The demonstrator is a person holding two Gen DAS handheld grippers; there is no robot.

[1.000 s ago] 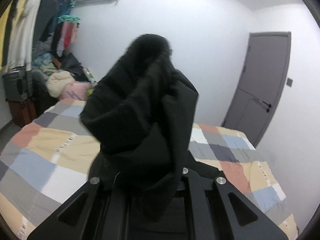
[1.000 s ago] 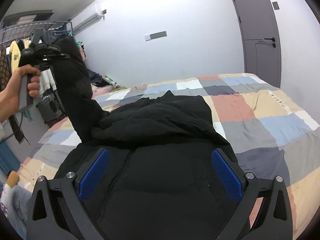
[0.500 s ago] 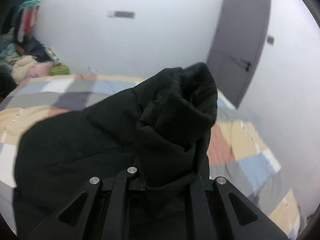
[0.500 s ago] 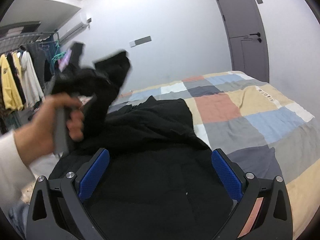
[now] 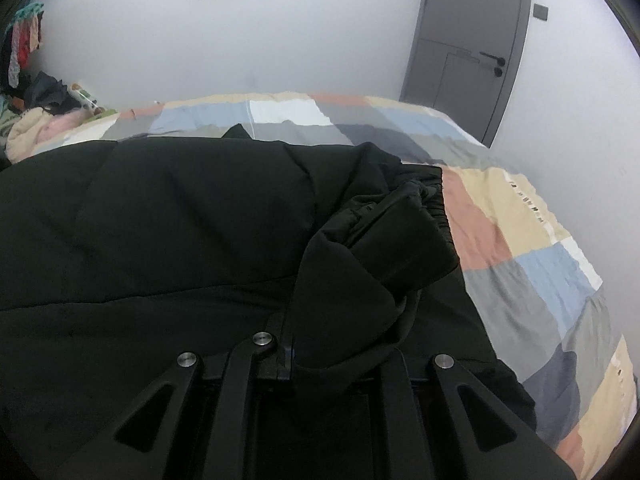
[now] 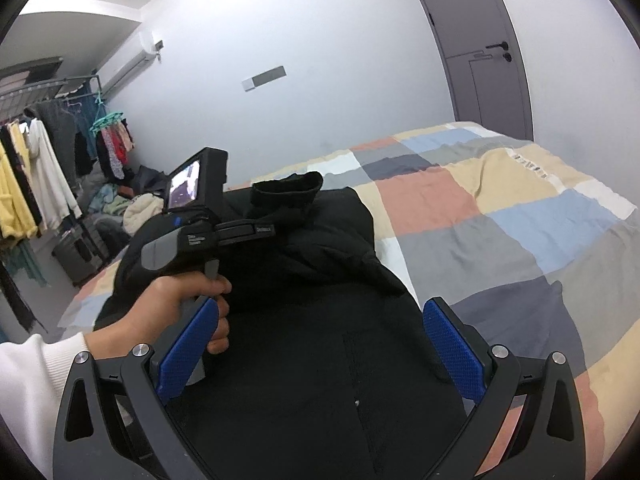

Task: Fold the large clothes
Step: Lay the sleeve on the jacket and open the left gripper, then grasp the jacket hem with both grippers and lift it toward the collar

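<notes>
the jacket (image 6: 320, 340) lies on the bed (image 6: 500, 220); its sleeve (image 5: 384, 248) rests across it, clothes rack (image 6: 36, 152) left, door (image 6: 480, 40) behind.

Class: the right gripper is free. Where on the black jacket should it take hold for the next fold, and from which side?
Probably the jacket's right-hand edge, approached from the checked bedspread side. That edge lies flat and exposed. The open right gripper hovers nearby, while the left gripper holds the sleeve cuff over the body.

We see pale walls, a grey door (image 6: 478, 46) at one o'clock, a patchwork-covered bed (image 6: 500, 216), and a clothes rack (image 6: 44, 92) at nine o'clock.
</notes>
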